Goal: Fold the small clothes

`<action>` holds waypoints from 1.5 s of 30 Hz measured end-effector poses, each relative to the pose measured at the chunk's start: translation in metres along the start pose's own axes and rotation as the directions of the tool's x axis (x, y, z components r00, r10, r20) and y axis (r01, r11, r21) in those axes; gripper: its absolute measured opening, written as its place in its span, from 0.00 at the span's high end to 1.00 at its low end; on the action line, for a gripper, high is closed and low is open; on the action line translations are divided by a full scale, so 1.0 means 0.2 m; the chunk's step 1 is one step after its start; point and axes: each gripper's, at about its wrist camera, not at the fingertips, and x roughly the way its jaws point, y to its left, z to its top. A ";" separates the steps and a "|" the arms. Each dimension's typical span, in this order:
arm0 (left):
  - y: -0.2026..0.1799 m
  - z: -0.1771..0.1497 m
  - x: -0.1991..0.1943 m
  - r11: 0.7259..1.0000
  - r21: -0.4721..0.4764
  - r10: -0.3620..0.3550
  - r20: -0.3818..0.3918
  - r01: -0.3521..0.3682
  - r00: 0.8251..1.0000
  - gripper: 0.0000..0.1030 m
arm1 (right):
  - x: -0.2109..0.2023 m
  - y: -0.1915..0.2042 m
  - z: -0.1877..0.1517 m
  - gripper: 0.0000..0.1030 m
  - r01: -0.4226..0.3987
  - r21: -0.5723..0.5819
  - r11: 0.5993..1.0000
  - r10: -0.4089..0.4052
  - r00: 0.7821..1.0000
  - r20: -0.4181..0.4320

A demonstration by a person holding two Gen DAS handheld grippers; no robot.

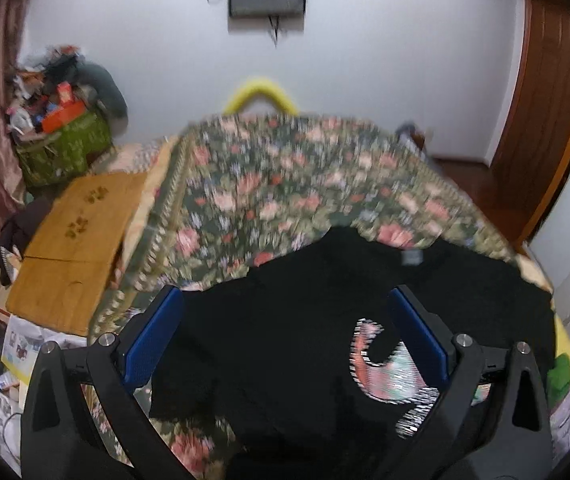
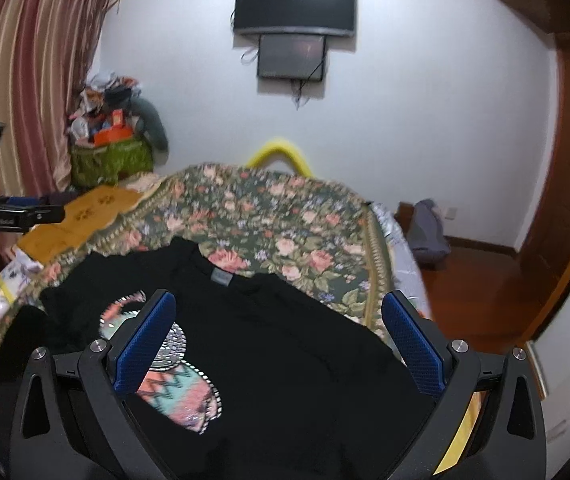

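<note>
A black T-shirt (image 1: 285, 320) with a pink and teal print (image 1: 381, 368) lies spread on the floral bedspread (image 1: 285, 176), collar and grey tag away from me. My left gripper (image 1: 285, 304) is open above the shirt's left part, blue pads wide apart, holding nothing. In the right wrist view the same T-shirt (image 2: 285, 340) shows its print (image 2: 181, 396) at the lower left. My right gripper (image 2: 281, 308) is open above the shirt's right part and holds nothing. The left wrist view is blurred.
A flat cardboard sheet (image 1: 73, 240) lies at the bed's left edge, papers below it. A green basket (image 2: 109, 160) heaped with clutter stands by the striped curtain (image 2: 25, 80). A yellow bar (image 2: 281, 152) rises behind the bed. The wooden floor and door (image 2: 565, 160) are to the right.
</note>
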 end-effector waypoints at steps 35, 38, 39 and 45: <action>-0.11 0.16 0.85 0.993 0.077 -0.066 -0.307 0.094 0.950 0.99 | 0.96 -0.10 -0.03 0.96 -0.179 -0.089 0.980 0.132 0.912 -0.387; -0.08 0.25 0.78 0.996 0.070 -0.040 -0.256 0.060 0.966 1.00 | 0.94 -0.14 0.08 0.96 -0.155 -0.070 0.985 0.120 0.927 -0.356; -0.06 0.29 0.76 0.997 0.061 -0.038 -0.239 0.054 0.970 0.99 | 0.93 -0.16 0.12 0.96 -0.146 -0.069 0.987 0.115 0.933 -0.340; -0.03 0.53 0.68 1.000 0.024 -0.015 -0.138 0.018 0.990 0.99 | 0.94 -0.21 0.39 0.96 -0.101 -0.036 0.994 0.090 0.968 -0.235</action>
